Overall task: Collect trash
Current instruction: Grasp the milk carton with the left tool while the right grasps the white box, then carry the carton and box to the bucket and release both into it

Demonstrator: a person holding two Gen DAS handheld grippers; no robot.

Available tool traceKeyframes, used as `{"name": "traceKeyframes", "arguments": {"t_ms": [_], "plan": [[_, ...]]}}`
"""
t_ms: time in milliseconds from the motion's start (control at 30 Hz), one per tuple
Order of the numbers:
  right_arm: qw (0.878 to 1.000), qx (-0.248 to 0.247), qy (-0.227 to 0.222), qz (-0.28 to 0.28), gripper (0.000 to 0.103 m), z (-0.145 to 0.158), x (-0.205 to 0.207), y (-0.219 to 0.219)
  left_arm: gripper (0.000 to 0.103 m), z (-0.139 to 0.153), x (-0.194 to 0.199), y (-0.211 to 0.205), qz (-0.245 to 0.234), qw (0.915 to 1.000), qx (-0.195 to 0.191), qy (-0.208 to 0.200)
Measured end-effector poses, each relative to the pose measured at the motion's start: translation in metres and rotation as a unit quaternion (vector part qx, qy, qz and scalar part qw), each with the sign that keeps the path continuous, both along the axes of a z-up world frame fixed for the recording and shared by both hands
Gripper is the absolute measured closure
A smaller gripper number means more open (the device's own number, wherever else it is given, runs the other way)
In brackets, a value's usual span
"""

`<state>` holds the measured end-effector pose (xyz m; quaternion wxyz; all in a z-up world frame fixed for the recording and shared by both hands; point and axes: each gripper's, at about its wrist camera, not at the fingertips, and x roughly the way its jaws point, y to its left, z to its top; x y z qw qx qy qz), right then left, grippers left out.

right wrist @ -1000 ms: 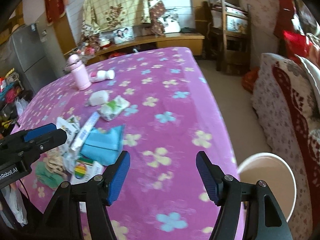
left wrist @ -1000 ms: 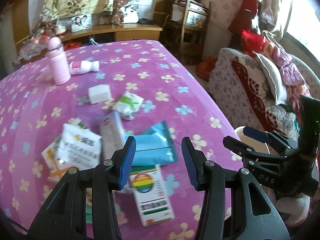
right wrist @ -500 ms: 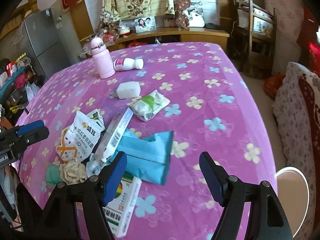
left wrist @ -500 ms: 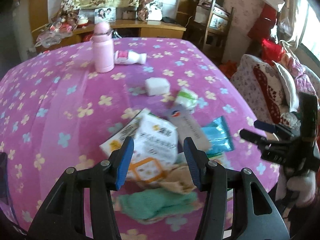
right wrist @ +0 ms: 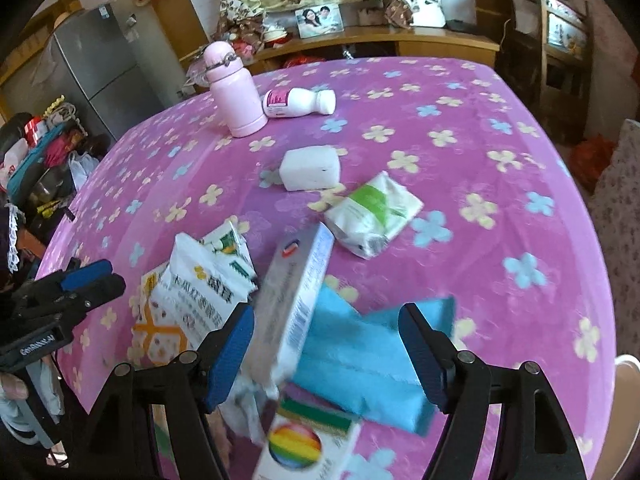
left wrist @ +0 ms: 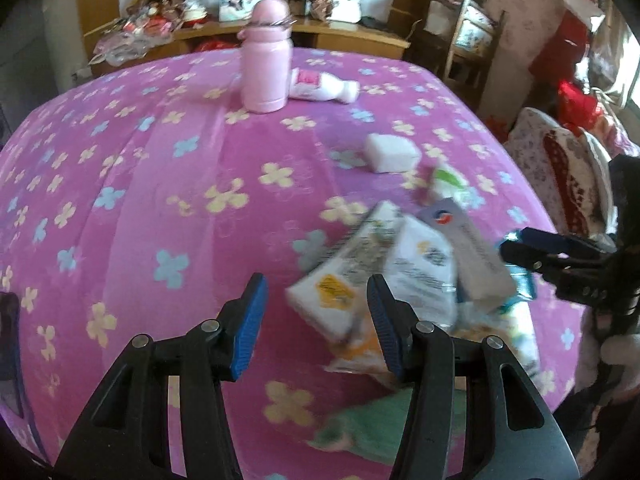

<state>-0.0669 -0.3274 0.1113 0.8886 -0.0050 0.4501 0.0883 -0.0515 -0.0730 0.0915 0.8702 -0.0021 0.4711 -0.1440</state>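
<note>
A heap of trash lies on the pink flowered table (left wrist: 140, 200): a white snack bag (right wrist: 192, 292), a long grey box (right wrist: 296, 292), a blue pouch (right wrist: 372, 356), a rainbow-printed box (right wrist: 304, 444) and a green cloth (left wrist: 360, 428). A green-white tissue pack (right wrist: 372, 208) and a white block (right wrist: 310, 168) lie farther back. My left gripper (left wrist: 316, 300) hangs open above the heap's left edge, over the snack bag (left wrist: 400, 272). My right gripper (right wrist: 326, 328) hangs open above the long box and the blue pouch. Neither gripper holds anything.
A pink flask (right wrist: 236, 92) stands at the far side, with a white bottle (right wrist: 300, 103) lying beside it. A white bucket rim (right wrist: 628, 364) shows past the table's right edge. A sofa (left wrist: 568, 168) stands to the right, a fridge (right wrist: 96, 68) to the left.
Both grippers have swung left and dipped lower over the table. The heap has slid to the right in the left wrist view, and it now lies under the right gripper's fingers.
</note>
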Motion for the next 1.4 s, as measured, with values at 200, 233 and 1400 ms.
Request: {"name": "traceKeyframes", "arguments": {"t_ms": [200, 233, 1400], "plan": [[1.000, 0.012, 0.026, -0.003, 0.037, -0.015, 0.030, 0.006, 0.053, -0.025, 0.023, 0.009, 0.006, 0.9996, 0.008, 0.028], [0.999, 0.014, 0.030, -0.004, 0.038, -0.018, 0.034, 0.006, 0.053, -0.027, 0.025, 0.006, 0.000, 0.9997, 0.005, 0.024], [0.998, 0.028, 0.047, 0.021, 0.074, -0.027, 0.036, -0.005, 0.045, -0.050, 0.045, -0.082, -0.160, 0.9840, 0.045, 0.065]]}}
